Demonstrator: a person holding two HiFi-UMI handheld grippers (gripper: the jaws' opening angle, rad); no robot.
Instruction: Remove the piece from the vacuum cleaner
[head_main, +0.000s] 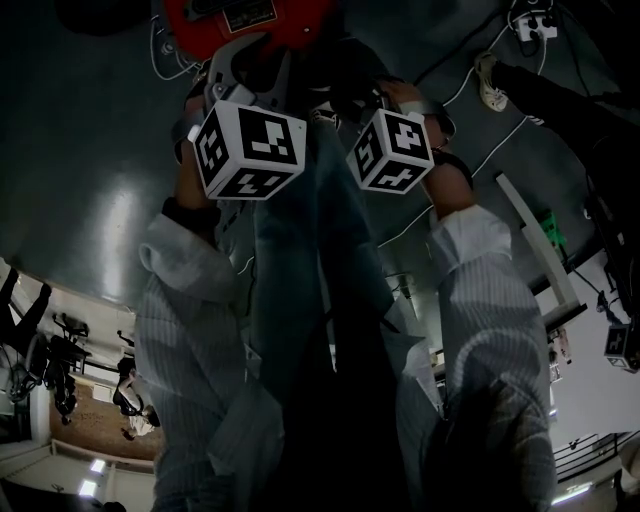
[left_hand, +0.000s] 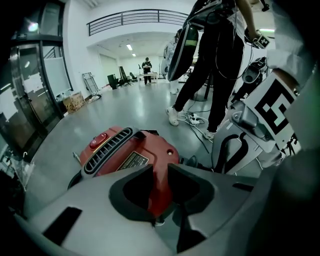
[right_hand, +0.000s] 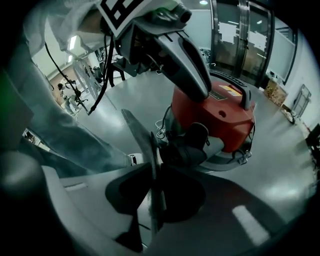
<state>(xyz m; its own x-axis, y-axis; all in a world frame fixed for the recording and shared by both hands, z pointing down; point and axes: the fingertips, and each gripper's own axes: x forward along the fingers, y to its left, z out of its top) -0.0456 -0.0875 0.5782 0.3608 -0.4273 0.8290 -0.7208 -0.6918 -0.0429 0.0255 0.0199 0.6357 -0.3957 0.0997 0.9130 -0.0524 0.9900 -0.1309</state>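
Note:
The red vacuum cleaner (head_main: 250, 20) stands on the grey floor at the top of the head view. My left gripper (left_hand: 160, 192) is shut on a red ridge of the vacuum cleaner (left_hand: 130, 150), just below the vent grille. A black hose socket (right_hand: 192, 142) sits low on the side of the vacuum cleaner (right_hand: 215, 110). My right gripper (right_hand: 156, 192) is shut on a long thin grey piece (right_hand: 140, 135), seen edge-on between the pads. In the head view that grey piece (head_main: 320, 260) runs from the vacuum towards me between both sleeves. A left gripper finger (right_hand: 187, 60) reaches over the lid.
A person in dark trousers (left_hand: 215, 75) stands just behind the vacuum cleaner. A power strip with cables (left_hand: 195, 119) lies on the floor by their shoes. Glass doors (left_hand: 30, 100) line the left side. Further cables and a shoe (head_main: 490, 85) lie at the head view's upper right.

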